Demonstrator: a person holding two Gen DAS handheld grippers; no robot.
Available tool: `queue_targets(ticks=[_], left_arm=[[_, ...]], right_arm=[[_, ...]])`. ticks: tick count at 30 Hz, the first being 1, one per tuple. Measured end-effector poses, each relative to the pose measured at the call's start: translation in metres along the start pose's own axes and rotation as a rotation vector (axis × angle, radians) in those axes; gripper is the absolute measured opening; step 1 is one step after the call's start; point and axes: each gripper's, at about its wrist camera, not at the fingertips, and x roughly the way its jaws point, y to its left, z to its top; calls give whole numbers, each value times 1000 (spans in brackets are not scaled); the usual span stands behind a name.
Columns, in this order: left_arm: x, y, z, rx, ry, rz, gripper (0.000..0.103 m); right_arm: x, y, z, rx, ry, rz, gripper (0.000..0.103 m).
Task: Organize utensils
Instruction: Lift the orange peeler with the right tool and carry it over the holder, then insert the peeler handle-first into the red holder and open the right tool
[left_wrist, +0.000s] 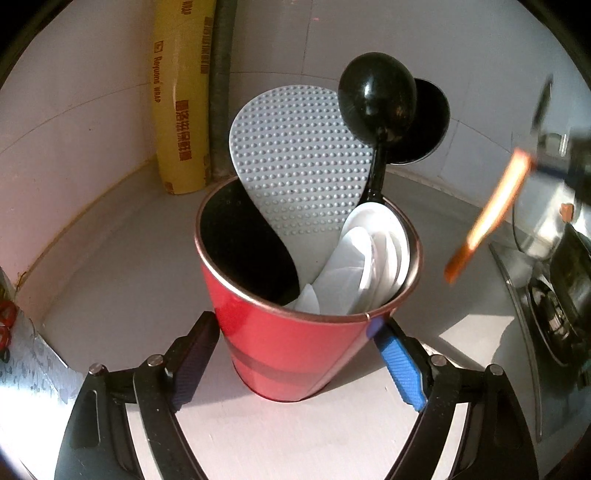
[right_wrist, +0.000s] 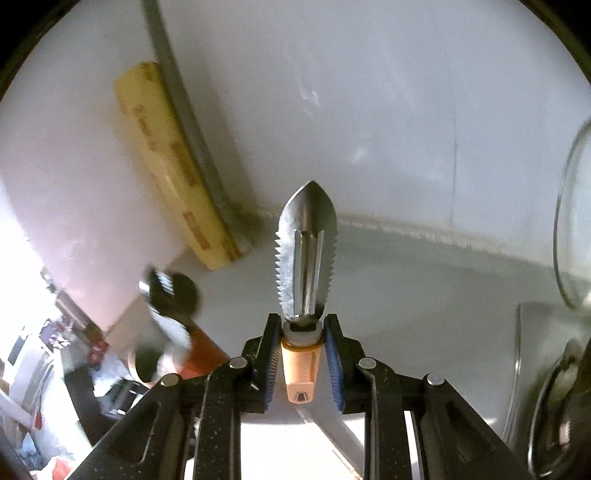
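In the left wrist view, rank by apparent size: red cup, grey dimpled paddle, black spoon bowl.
1. red cup, though it sits nearest the camera
2. grey dimpled paddle
3. black spoon bowl

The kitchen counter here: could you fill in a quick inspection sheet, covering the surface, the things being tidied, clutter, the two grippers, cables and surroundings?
Surface: pale counter, partly sunlit.
Job's things: red cup upright, holding a grey dotted rice paddle, a black ladle and white spoons; a serrated metal peeler with an orange handle is in the air.
Clutter: yellow cling-wrap box standing in the corner.
Grippers: left gripper shut on the red cup's sides; right gripper shut on the peeler's handle.
Cables: nothing seen.
Surroundings: white tiled wall, grey pipe beside the box, gas hob at the right, glass rim at the edge.
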Motion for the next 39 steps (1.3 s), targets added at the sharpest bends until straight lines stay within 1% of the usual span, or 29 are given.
queue_targets(ticks=[2,6,8,10,11,13,15,17,18,19,21,24,26,31,35,36,38,39], left_arm=[[-2,-2,-1,4,2,-4,86],[-7,-3,-2,-2,-2,-30,86],[-10,-4,-2,4,-10,-33,86],[-12,-4,-1,10,-22,-33,86],[-11,-2,1,11,-22,-33,86],[-8,1,2,10,-20,-27,86],[-8,3,2,6,-19,-27,86],[-8,6,3,7,-22,-25,86],[-8,7,3,9,-23,-22,86],[-7,7,4,10,-23,-22,86],[-7,8,5,12,-25,-20,86],[-5,6,0,18,-6,-12,86],[-4,4,-5,14,11,-8,86],[-2,4,-6,11,18,-11,86],[-2,2,-5,16,11,-8,86],[-5,-1,-8,16,7,-8,86],[-10,-4,-11,14,4,-10,86],[-11,-5,-11,12,2,-10,86]], right_arm=[[-19,3,10,-9,-19,43,25],[-47,30,30,-73,-76,140,25],[-51,37,37,-106,-91,176,25],[-53,54,40,-139,-92,205,25],[-43,66,38,-150,-89,214,25],[-28,77,31,-171,-68,239,25],[-11,76,23,-186,-41,245,25],[11,85,15,-204,3,243,25],[24,88,9,-216,41,242,25],[33,90,3,-224,55,240,25],[46,93,-6,-268,92,204,25],[57,92,-14,-262,130,229,25],[63,89,-15,-262,152,224,25],[77,93,-18,-271,180,240,25],[74,90,-14,-262,191,248,25],[73,90,-14,-263,192,249,28],[70,89,-13,-259,201,268,36],[67,89,-13,-262,200,278,44]])
